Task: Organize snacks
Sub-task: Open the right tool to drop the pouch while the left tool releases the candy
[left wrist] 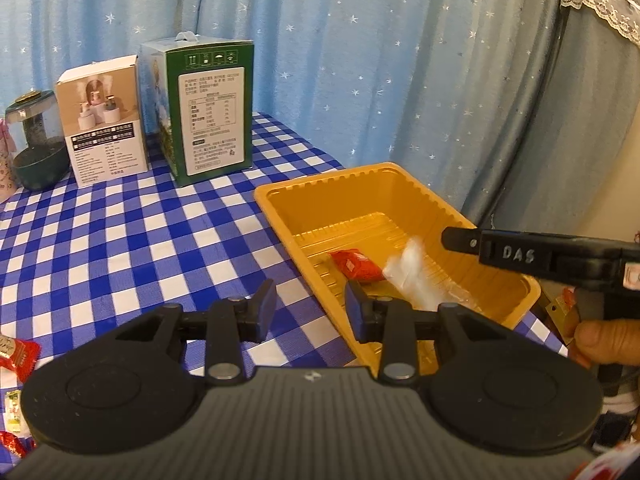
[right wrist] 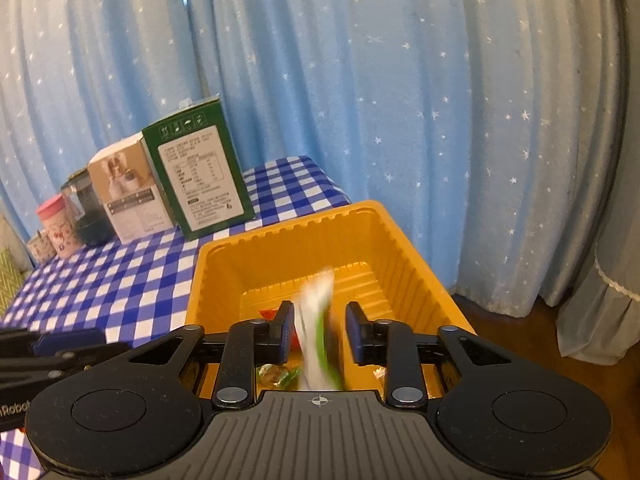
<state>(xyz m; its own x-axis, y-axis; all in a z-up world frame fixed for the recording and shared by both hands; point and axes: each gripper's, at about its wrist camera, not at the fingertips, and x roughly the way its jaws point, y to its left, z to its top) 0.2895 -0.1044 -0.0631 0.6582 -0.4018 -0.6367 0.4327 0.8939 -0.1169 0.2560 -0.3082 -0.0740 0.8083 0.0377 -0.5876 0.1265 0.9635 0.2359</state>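
A yellow plastic tray (left wrist: pixel 332 178) sits on the blue checked tablecloth, near the table's right edge. A red snack packet (left wrist: pixel 356 266) lies on its floor. Beside it is a white packet (left wrist: pixel 412 276), blurred, just under my right gripper (left wrist: pixel 456 240), which reaches in from the right. In the right wrist view the same white and green packet (right wrist: pixel 316 320) shows blurred between the parted fingers of my right gripper (right wrist: pixel 320 332), above the tray (right wrist: pixel 280 232); the right pad is clear of it. My left gripper (left wrist: pixel 310 308) stands open and empty at the tray's near left corner.
A green carton (left wrist: pixel 212 112), a white box (left wrist: pixel 104 120) and a dark jar (left wrist: pixel 38 140) stand along the back by the blue star curtain. Red and green snack packets (left wrist: pixel 18 354) lie at the left edge. A hand (left wrist: pixel 600 340) holds the right gripper. Pink cups (right wrist: pixel 56 224) stand far left.
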